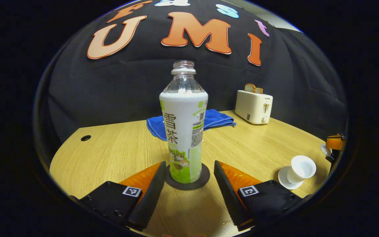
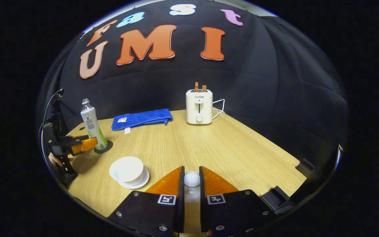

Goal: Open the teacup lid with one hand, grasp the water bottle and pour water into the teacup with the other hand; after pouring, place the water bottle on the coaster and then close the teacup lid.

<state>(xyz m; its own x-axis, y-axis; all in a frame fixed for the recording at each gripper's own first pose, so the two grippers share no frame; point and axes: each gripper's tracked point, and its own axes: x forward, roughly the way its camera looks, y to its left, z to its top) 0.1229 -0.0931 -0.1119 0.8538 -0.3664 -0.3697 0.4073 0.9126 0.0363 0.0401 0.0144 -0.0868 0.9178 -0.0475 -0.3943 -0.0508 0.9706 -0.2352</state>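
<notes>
Both tongs differ: the left tongs stand released around the water bottle on its coaster, while the right tongs grasp the teacup lid, which the next move must set squarely on the open teacup.

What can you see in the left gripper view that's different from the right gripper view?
Left gripper view: the left tool is open, its fingers on either side of the bottle, seen close up with no cap.
Right gripper view: the right tool pinches the lid. A hand holds the other tool, and the toaster's cord trails behind.
Both: bottle on the coaster, open cup on its saucer, blue towel, toaster, wooden table.
</notes>
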